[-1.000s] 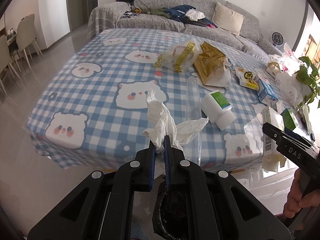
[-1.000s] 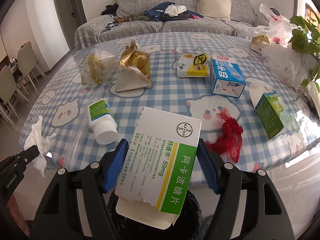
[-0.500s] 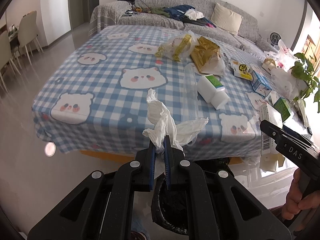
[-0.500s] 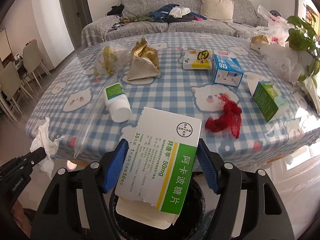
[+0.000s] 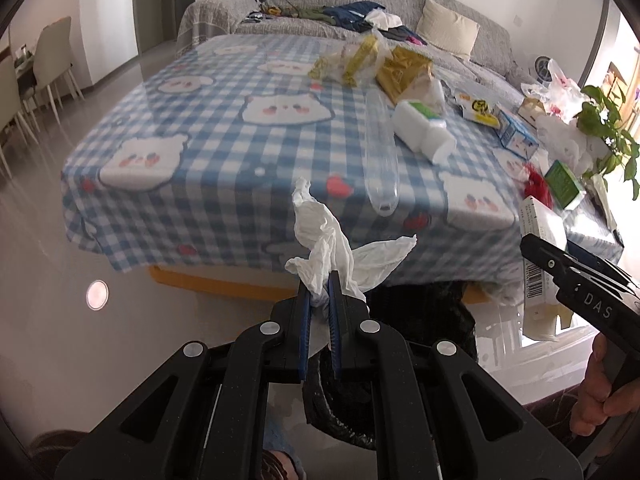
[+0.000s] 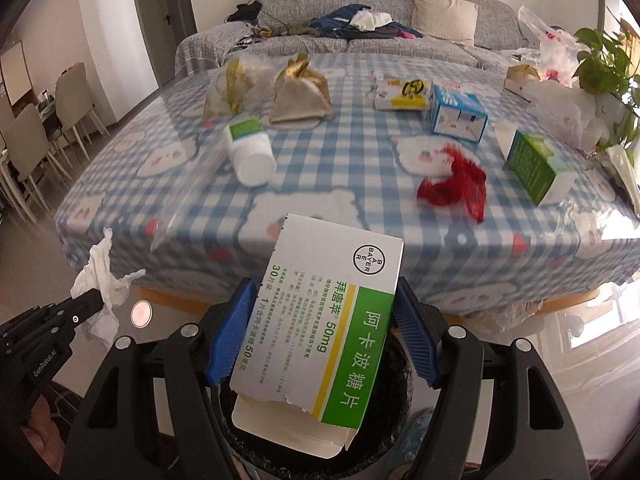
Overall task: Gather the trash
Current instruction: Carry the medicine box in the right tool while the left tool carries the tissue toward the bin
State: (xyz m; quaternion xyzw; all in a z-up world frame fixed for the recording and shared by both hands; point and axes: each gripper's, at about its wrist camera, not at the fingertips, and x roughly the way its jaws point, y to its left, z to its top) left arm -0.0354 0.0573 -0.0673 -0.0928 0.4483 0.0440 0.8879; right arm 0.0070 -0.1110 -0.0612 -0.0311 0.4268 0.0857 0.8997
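My left gripper (image 5: 321,280) is shut on a crumpled white tissue (image 5: 326,242), held in front of the table edge; the tissue also shows in the right wrist view (image 6: 102,276). My right gripper (image 6: 324,312) is shut on a white and green medicine box (image 6: 328,336), which also shows in the left wrist view (image 5: 540,240). A black-lined trash bin (image 6: 396,412) sits directly under the box; in the left wrist view the bin (image 5: 424,308) is below and right of the tissue.
The checked tablecloth table (image 6: 320,184) carries a white bottle (image 6: 250,152), red netting (image 6: 454,186), a green box (image 6: 538,168), a blue box (image 6: 456,112), a gold bag (image 6: 300,90) and plastic bags. A sofa (image 6: 360,36) stands behind, chairs (image 6: 36,140) at left.
Both grippers have drawn back from the table and lower, over the floor. The bin has come into fuller view under them. Both keep their hold.
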